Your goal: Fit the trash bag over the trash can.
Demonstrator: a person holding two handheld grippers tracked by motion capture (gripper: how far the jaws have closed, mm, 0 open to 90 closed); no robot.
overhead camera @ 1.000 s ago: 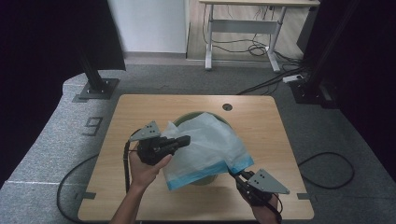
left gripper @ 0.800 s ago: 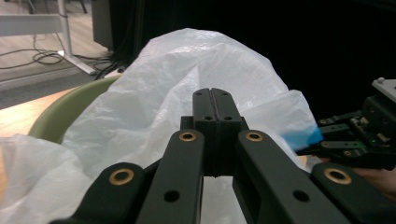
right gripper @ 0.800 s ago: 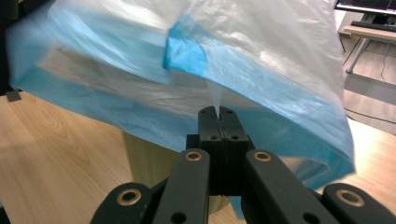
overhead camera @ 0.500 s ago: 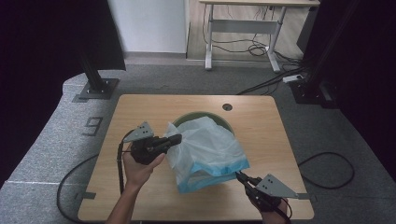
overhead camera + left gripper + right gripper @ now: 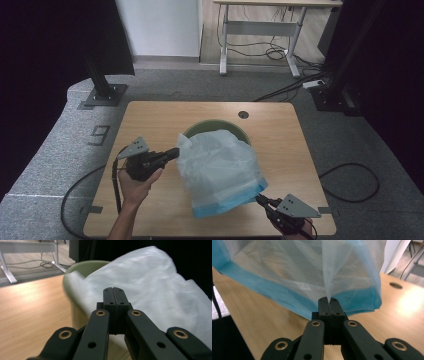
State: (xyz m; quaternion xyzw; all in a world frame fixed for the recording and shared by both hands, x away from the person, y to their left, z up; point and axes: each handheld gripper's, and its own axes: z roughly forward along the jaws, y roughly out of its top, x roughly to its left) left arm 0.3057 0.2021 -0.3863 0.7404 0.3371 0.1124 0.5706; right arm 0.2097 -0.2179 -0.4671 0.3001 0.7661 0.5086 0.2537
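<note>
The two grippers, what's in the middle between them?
In the high view, the white plastic bag with its blue edge stretches between the left gripper and the right gripper, draped over the green bin.

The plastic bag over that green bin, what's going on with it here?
A person is fitting a translucent bag with a blue edge onto a green bin on the wooden table. The left gripper is shut on the bag beside the bin's rim, and the right gripper is shut on the bag's blue edge. The bag drapes over the bin's near side, not yet lining it.
</note>
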